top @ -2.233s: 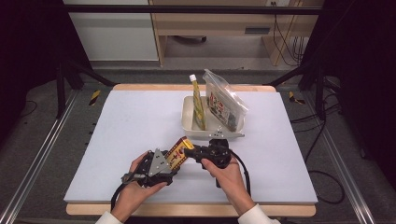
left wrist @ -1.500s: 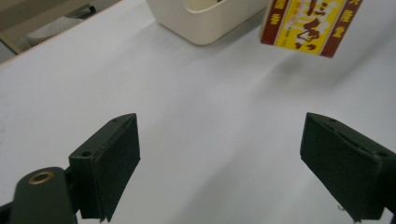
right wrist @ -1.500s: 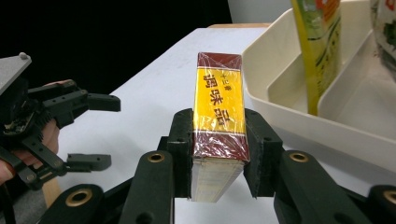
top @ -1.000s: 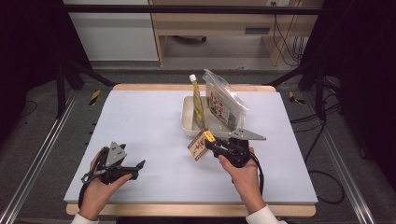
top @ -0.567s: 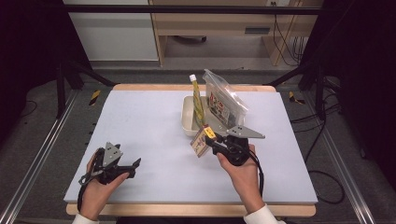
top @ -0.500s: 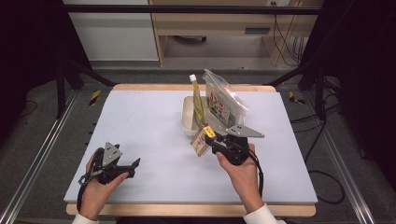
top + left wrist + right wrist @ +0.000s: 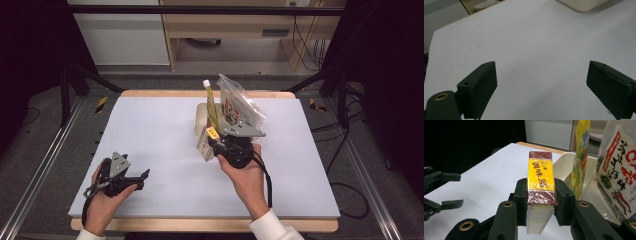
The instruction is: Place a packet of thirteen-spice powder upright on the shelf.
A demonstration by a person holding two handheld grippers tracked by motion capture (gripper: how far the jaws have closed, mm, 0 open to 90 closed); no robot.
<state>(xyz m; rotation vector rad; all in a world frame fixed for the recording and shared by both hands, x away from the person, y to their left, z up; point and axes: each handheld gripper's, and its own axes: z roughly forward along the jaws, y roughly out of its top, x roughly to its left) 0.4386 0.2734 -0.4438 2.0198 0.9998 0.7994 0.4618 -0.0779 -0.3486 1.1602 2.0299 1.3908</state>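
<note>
A slim box with a yellow and maroon label [image 7: 540, 177] is clamped between the jaws of my right gripper [image 7: 540, 202], held above the mat just in front of a cream tray [image 7: 201, 119]. In the high view the box [image 7: 206, 141] hangs at the tray's near left corner, with the right gripper [image 7: 214, 144] shut on it. The tray holds a tall yellow-green pouch [image 7: 211, 102] and a clear bag printed in red [image 7: 239, 106]. My left gripper [image 7: 140, 180] rests low at the front left of the mat, its jaws wide apart with nothing between them [image 7: 541, 82].
A light grey mat [image 7: 150, 130] covers the wooden table. Metal frame rails [image 7: 40, 170] run along both sides. A cable [image 7: 265, 175] trails from the right gripper over the person's wrist. Bare mat lies between the two hands.
The right gripper took the box over from the left, then carried it up and away toward the tray. The left gripper withdrew to the front left and has stayed there.
</note>
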